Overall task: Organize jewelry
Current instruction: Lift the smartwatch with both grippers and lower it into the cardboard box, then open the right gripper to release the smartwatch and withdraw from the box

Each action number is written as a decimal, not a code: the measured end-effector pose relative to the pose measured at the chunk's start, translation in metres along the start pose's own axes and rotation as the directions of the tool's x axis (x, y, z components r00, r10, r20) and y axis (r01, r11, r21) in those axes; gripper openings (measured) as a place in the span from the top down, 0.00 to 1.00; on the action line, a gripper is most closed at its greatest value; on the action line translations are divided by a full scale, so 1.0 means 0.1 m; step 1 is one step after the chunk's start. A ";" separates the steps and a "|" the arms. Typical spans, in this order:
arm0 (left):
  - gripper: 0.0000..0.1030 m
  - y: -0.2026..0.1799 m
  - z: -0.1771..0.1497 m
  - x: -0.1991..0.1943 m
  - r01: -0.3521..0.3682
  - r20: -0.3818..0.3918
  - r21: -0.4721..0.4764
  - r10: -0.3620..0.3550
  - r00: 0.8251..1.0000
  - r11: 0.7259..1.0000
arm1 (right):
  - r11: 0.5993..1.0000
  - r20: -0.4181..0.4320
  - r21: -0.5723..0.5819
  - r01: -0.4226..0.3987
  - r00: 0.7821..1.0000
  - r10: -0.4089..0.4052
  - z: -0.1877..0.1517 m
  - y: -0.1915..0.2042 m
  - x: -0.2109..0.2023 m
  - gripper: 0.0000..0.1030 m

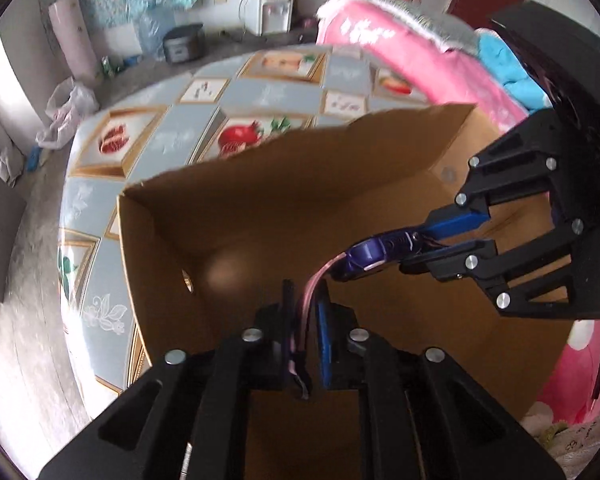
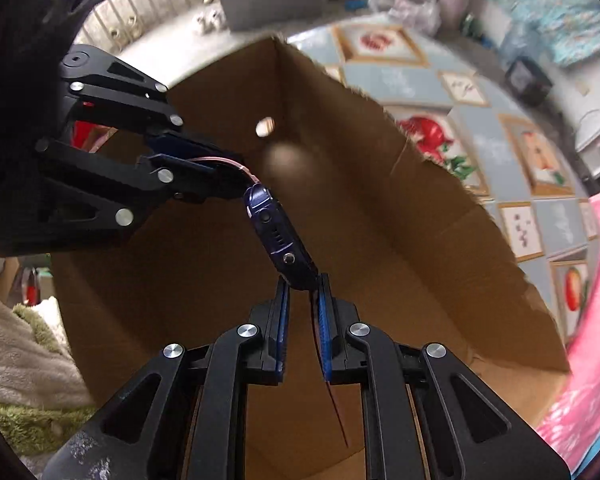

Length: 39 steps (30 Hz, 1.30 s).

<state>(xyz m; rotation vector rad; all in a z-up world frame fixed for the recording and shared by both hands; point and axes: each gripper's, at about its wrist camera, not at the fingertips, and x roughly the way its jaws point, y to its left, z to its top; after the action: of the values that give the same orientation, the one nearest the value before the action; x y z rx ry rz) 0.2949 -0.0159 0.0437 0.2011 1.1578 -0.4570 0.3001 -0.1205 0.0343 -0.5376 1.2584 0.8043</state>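
A purple digital watch (image 1: 364, 256) (image 2: 276, 232) with a pink strap (image 1: 320, 276) hangs between both grippers, above the inside of an open cardboard box (image 1: 300, 184) (image 2: 420, 240). My right gripper (image 2: 302, 280) (image 1: 410, 250) is shut on the end of the watch body, and a thin dark strap end (image 2: 332, 392) trails down between its fingers. The pink strap runs between the jaws of my left gripper (image 1: 306, 288) (image 2: 238, 176). It lies against the left finger, and a narrow dark gap separates it from the blue pad (image 1: 324, 340). Both grippers point steeply down into the box.
The box stands on a table with a grey cloth printed with fruit pictures (image 1: 260, 96) (image 2: 480, 140). A pink blanket (image 1: 412, 56) lies behind the box. On the floor beyond are a plastic bag (image 1: 66, 112), a rice cooker (image 1: 182, 44) and a water dispenser (image 1: 270, 8).
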 end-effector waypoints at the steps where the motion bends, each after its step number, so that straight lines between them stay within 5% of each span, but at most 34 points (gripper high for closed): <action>1: 0.86 -0.01 0.00 0.03 0.008 0.000 0.009 -0.008 1.000 1.000 | 1.000 -0.040 -0.003 -0.018 0.999 0.018 0.05 -0.05 0.11 0.89; 3: 0.79 -0.01 0.02 -0.03 -0.007 0.020 0.017 0.007 1.000 1.000 | 0.999 -0.114 0.001 -0.039 0.993 0.039 0.13 -0.15 0.33 0.87; 6: 0.56 -0.02 -0.02 -0.18 -0.047 0.080 0.026 0.044 0.996 0.999 | 0.999 -0.135 -0.008 0.031 0.990 -0.032 0.19 -0.23 0.48 0.83; 12: 0.46 0.09 -0.18 -0.57 -0.087 0.209 -0.017 0.088 0.974 0.996 | 0.995 -0.066 0.030 0.097 0.993 -0.095 0.18 -0.31 0.39 0.70; 17: 0.32 0.20 -0.49 -0.82 -0.130 0.298 -0.121 0.161 0.941 0.984 | 0.990 -0.036 0.126 0.056 0.998 -0.052 0.12 -0.33 0.36 0.61; 22: 0.27 0.26 -0.82 -0.86 -0.096 0.306 -0.225 0.164 0.938 0.970 | 0.970 -0.062 0.239 -0.049 0.996 0.066 0.10 -0.31 0.54 0.60; 25: 0.23 0.28 -0.97 -0.83 -0.068 0.319 -0.258 0.152 0.935 0.964 | 0.954 -0.087 0.285 -0.093 0.989 0.123 0.11 -0.23 0.67 0.70; 34: 0.23 0.40 -1.18 -0.64 0.019 0.314 -0.338 0.093 0.945 0.941 | 0.937 -0.054 0.350 -0.020 0.998 0.041 0.19 -0.10 0.87 0.76; 37: 0.23 0.42 -1.21 -0.62 0.049 0.310 -0.347 0.065 0.949 0.937 | 0.930 -0.026 0.367 -0.023 0.999 0.035 0.18 -0.02 0.78 0.74; 39: 0.23 0.43 -1.22 -0.60 0.072 0.307 -0.351 0.042 0.951 0.934 | 0.920 0.008 0.391 -0.022 1.000 0.021 0.08 0.02 0.58 0.64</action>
<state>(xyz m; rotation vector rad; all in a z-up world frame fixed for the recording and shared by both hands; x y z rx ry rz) 0.1924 0.0836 0.0466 -0.1944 0.9120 -0.2706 0.3094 -0.0992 -0.0196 -0.1976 1.3801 0.5485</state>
